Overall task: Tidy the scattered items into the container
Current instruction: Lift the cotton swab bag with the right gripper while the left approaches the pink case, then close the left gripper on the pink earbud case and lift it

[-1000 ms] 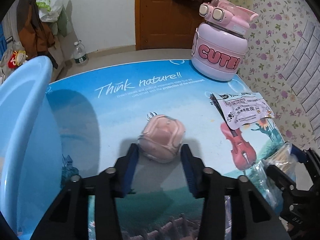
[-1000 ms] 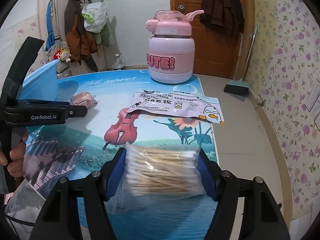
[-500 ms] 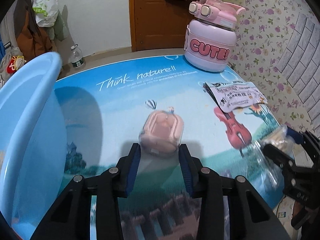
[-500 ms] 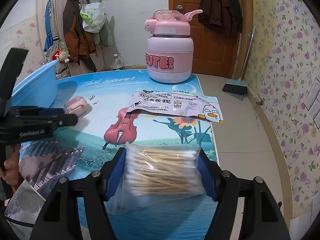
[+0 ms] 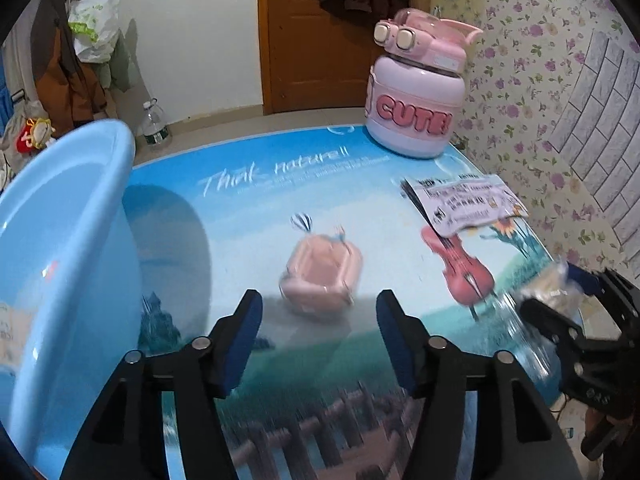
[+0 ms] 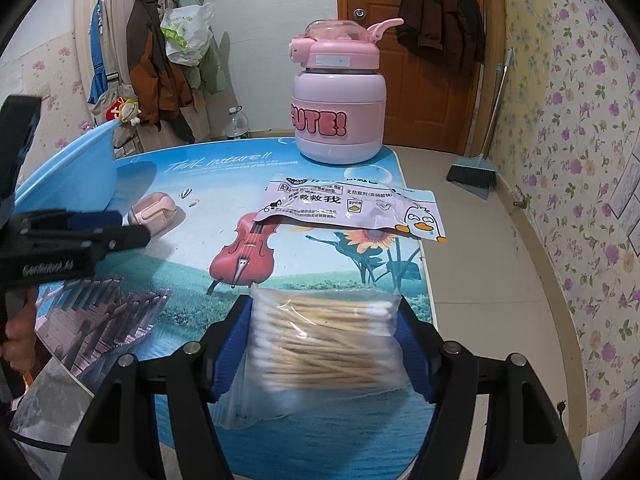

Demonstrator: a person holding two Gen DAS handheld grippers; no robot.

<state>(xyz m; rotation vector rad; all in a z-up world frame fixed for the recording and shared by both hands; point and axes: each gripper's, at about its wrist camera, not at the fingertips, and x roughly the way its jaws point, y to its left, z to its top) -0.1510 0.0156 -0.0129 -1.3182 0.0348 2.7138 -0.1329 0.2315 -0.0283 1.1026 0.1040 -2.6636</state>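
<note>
floral wallpaper and a brown door backed a table [image 6: 192, 344] covered in a printed blue nature scene, with a light blue basin [image 5: 60, 248] standing at its left edge. left gripper [image 5: 320, 316]: jaws stood wide apart and empty, with the small pink case [image 5: 322, 276] lying on the table just beyond the tips, touching neither pad. half a second before, the pads had sat close against the case's sides; one second before, the same. so the grip was let go, or never took, and the case lay skewed and blurred, well short of the basin. from the right wrist view the case [image 6: 154, 210] sat just beside the basin wall [image 6: 72, 180], on the table, not inside. right gripper [image 6: 324, 340]: jaws pressed on both sides of a clear bag of cotton swabs [image 6: 320, 340], unchanged across the last second; whether the bag was lifted off the surface could not be told. a printed snack packet [image 6: 352, 208] lay flat at mid-table and a pink "cute!" bottle [image 6: 338, 112] stood upright at the far edge, both untouched. judgement: task was early, no item visibly deposited by this moment apart from something pale low inside the basin, too blurred to name. the left side likely needed a fresh approach, square to the case's skewed sides, before closing.
</note>
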